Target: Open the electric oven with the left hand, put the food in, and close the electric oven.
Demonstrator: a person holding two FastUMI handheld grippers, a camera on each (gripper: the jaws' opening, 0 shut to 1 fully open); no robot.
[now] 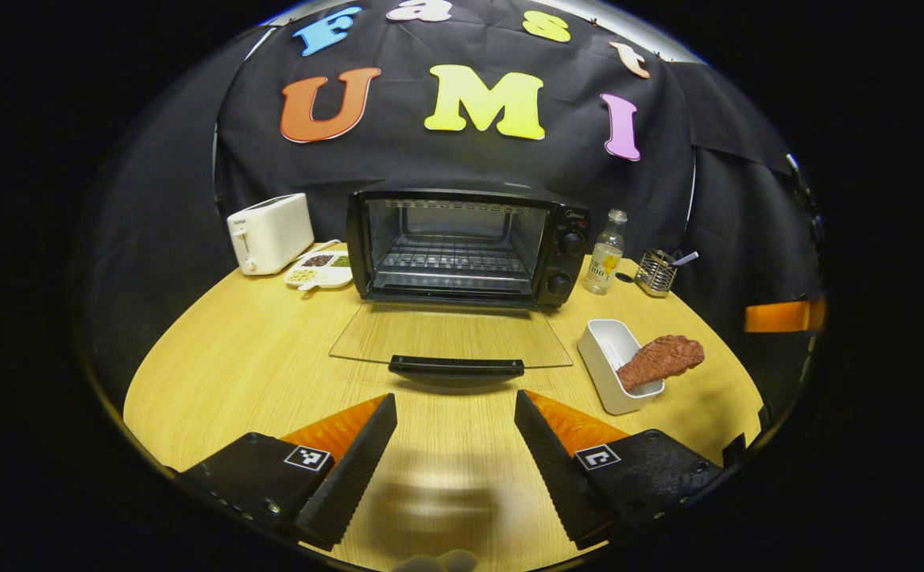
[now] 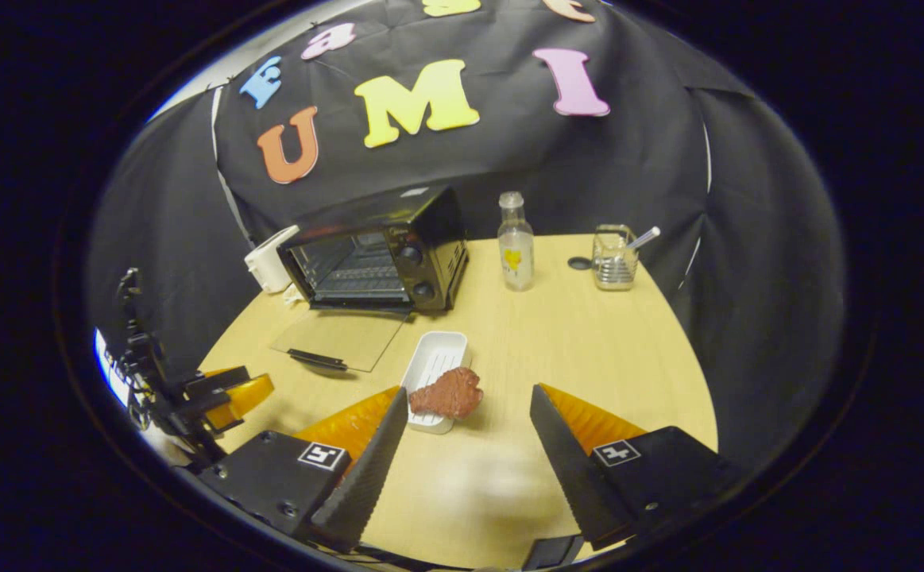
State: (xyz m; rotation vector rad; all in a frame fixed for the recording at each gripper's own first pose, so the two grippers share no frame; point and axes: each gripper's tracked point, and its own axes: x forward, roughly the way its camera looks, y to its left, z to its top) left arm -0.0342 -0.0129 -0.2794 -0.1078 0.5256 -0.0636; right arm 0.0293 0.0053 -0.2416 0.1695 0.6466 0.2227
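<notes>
Left gripper view. The left claw (image 1: 455, 445) hangs low over the wooden tabletop (image 1: 239, 365) with its two fingers spread wide and nothing between them. Straight ahead stands the electric oven (image 1: 465, 248), its glass door (image 1: 450, 338) folded down flat onto the tabletop, the door handle (image 1: 456, 366) nearest the claw and apart from it. The wire rack inside the oven is bare. To the right of the door lies a white tray (image 1: 608, 361); the food (image 1: 660, 359), a reddish-brown piece of meat, rests across the tray's near end and overhangs its right rim. Left of the oven stand a white toaster (image 1: 269, 233) and a small divided dish (image 1: 318, 270); right of it, a clear bottle (image 1: 605, 253) and a wire holder (image 1: 656, 272).

Right gripper view. The right claw (image 2: 468, 453) is likewise spread wide and grips nothing. The food (image 2: 447, 394) lies on the near end of the tray (image 2: 436, 357), just beyond the left finger's tip and not touching it. Behind and to the left sits the oven (image 2: 378, 253) with its door (image 2: 340, 338) down. The bottle (image 2: 515, 253) and holder (image 2: 614, 258) stand farther back. The left claw (image 2: 227, 393) shows at the left edge, off the tabletop's rim.
</notes>
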